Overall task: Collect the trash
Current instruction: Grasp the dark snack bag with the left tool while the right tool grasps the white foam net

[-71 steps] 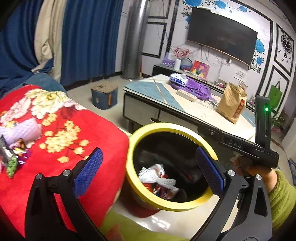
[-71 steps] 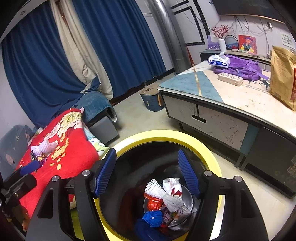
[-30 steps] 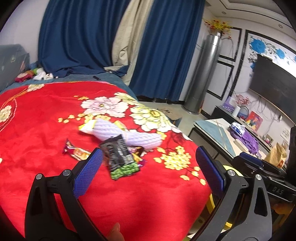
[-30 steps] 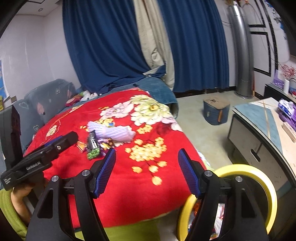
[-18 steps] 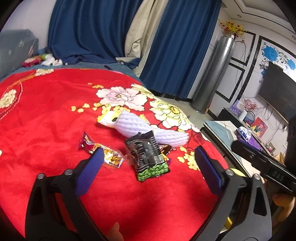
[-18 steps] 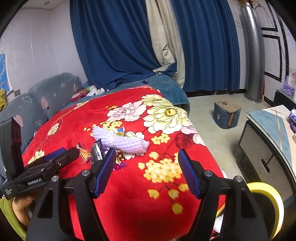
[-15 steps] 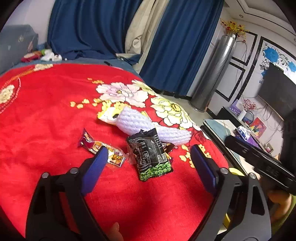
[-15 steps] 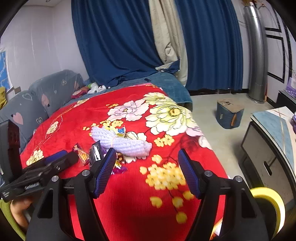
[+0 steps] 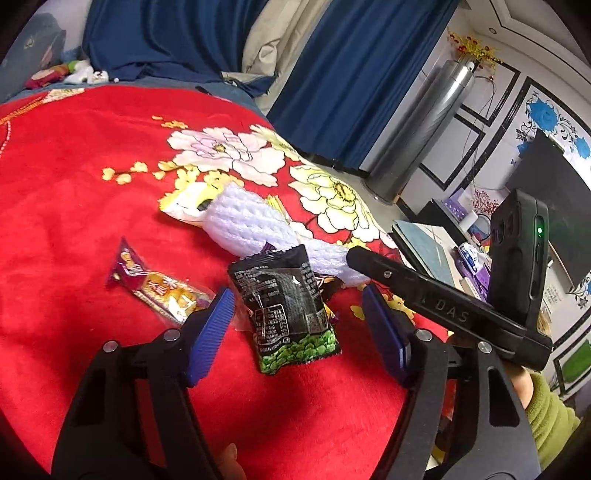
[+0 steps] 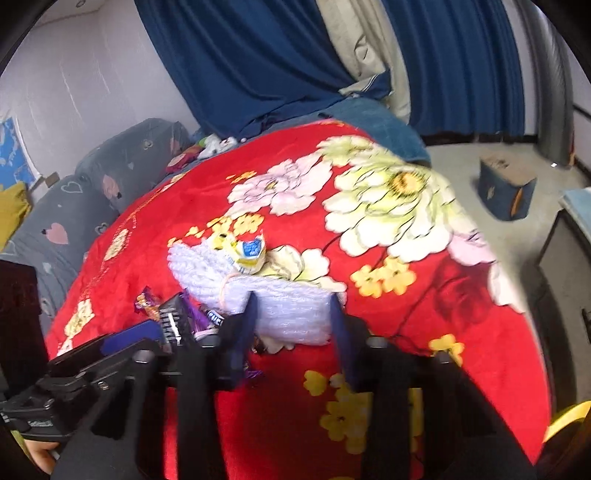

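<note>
Trash lies on a red flowered blanket (image 9: 66, 177). A black snack bag with a green bottom (image 9: 284, 306) lies between the fingers of my open left gripper (image 9: 299, 325). A purple and orange candy wrapper (image 9: 155, 284) lies to its left. A white foam net sleeve (image 9: 251, 225) lies behind it, with a yellow and white wrapper (image 9: 184, 199) at its far end. My right gripper (image 10: 293, 325) is open with its fingers on either side of the near end of the foam sleeve (image 10: 291, 317). The yellow wrapper (image 10: 245, 251) lies on top of the sleeve.
The yellow rim of the trash bin (image 10: 565, 417) shows at the lower right of the right wrist view. A low table (image 9: 436, 240) stands right of the bed, a small blue box (image 10: 506, 188) on the floor. Blue curtains (image 9: 177, 33) hang behind.
Both grippers swung from above the bin to the bed and moved down close to the trash. The left one narrowed around the black bag, the right one around the foam sleeve.
</note>
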### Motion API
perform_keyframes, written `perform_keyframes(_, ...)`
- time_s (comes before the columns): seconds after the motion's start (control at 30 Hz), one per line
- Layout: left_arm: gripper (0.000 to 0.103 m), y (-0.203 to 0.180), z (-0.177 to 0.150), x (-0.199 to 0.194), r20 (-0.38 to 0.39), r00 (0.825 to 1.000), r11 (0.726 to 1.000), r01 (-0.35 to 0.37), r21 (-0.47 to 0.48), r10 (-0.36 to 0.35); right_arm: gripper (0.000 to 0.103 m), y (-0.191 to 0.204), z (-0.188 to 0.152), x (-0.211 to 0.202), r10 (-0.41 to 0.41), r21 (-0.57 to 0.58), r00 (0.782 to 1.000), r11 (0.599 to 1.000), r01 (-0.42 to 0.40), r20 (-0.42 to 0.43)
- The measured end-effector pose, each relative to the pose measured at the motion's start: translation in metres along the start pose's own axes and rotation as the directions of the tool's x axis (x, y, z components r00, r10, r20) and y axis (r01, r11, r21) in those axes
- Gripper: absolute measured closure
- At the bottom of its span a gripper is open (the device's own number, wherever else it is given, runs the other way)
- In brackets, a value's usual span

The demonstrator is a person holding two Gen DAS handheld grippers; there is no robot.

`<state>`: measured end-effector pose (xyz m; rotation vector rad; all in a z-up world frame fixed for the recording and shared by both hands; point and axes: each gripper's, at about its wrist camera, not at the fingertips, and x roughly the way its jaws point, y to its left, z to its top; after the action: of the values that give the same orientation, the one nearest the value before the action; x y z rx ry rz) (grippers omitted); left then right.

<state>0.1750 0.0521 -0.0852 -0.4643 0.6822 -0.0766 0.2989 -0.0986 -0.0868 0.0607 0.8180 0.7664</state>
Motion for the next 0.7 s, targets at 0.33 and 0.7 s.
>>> perform_keyframes(0.33,0.064,0.006,-0.004,0.009,-0.039,0.999,1.000,0.004,-0.013,-0.005,0.088,0.001,-0.014,-0.018,0.043,0.027,0.999,0.999,-0.043,0.015)
perform_keyframes(0.7,0.079,0.006,0.000,-0.026,0.038,0.996,0.996,0.086,-0.033,-0.085,0.093,0.029,-0.023,-0.063,0.007,-0.049,0.992,0.999,0.000,0.130)
